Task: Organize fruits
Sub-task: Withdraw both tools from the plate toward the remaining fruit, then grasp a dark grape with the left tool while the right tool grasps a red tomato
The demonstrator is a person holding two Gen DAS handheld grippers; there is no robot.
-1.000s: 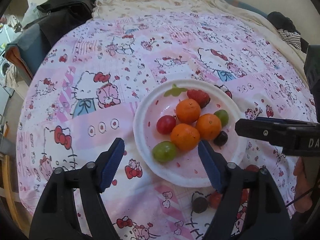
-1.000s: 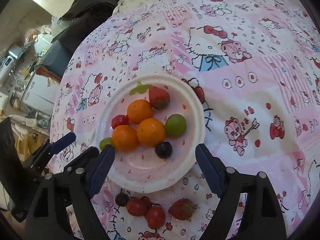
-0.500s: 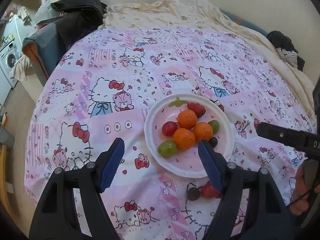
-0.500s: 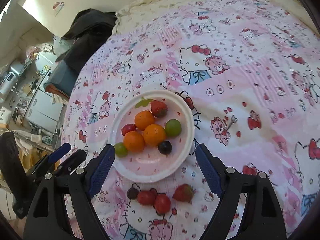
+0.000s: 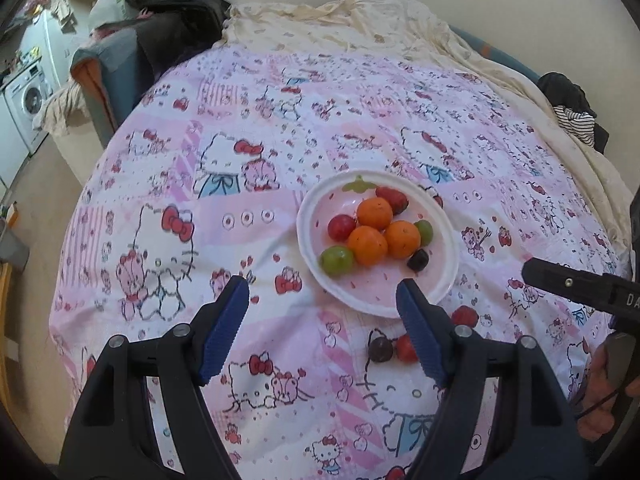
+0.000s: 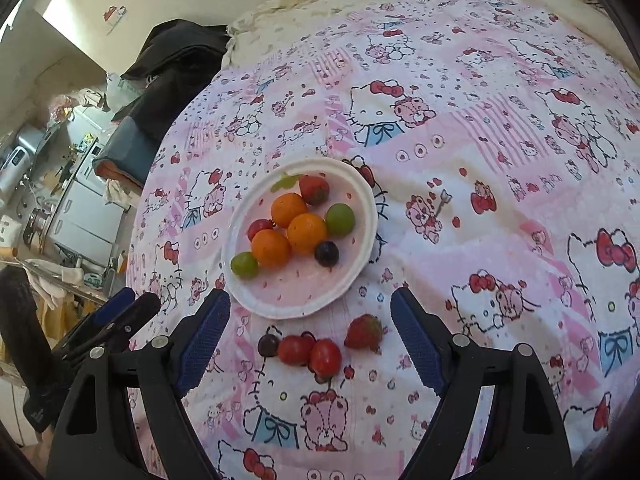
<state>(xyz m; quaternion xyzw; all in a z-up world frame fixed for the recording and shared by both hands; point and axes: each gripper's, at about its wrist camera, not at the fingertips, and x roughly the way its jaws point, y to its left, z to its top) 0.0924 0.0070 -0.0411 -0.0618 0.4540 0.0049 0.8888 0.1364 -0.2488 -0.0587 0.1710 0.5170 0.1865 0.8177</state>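
1. Both claws stand spread with nothing between their blue ribbed pads: the left claw [image 5: 322, 300] hangs over the near rim of the plate, and the right claw [image 6: 310, 312] hangs over the loose fruit near the plate.
2. On the round white plate with a pink middle [image 6: 362, 216] lie eight pieces: three orange mandarins [image 6: 306, 233] touching in a cluster, two green grapes [image 6: 340, 219], one red cherry tomato [image 6: 259, 228], one dark purple grape [image 6: 327, 253] and one red strawberry [image 6: 315, 189].
3. Four pieces lie off the plate on the bed cover, near its near rim: one dark grape [image 6: 268, 345], two red tomatoes [image 6: 325, 357] touching each other, and one strawberry [image 6: 364, 333] just to their right.
4. A green leaf print [image 5: 359, 185] sits on the plate's far rim.
5. The pink-and-white cartoon-cat bed cover [image 5: 248, 152] is bare to the left, right and far side of the plate; its left edge drops to the floor, and a cream blanket [image 5: 340, 20] borders the far edge.
6. Dark clothes [image 5: 176, 12] are heaped at the far left corner, and a striped garment [image 5: 576, 124] lies at the far right.
7. White letters "DA" [image 5: 632, 301] show on the right claw's black body, cut off at the frame edge.
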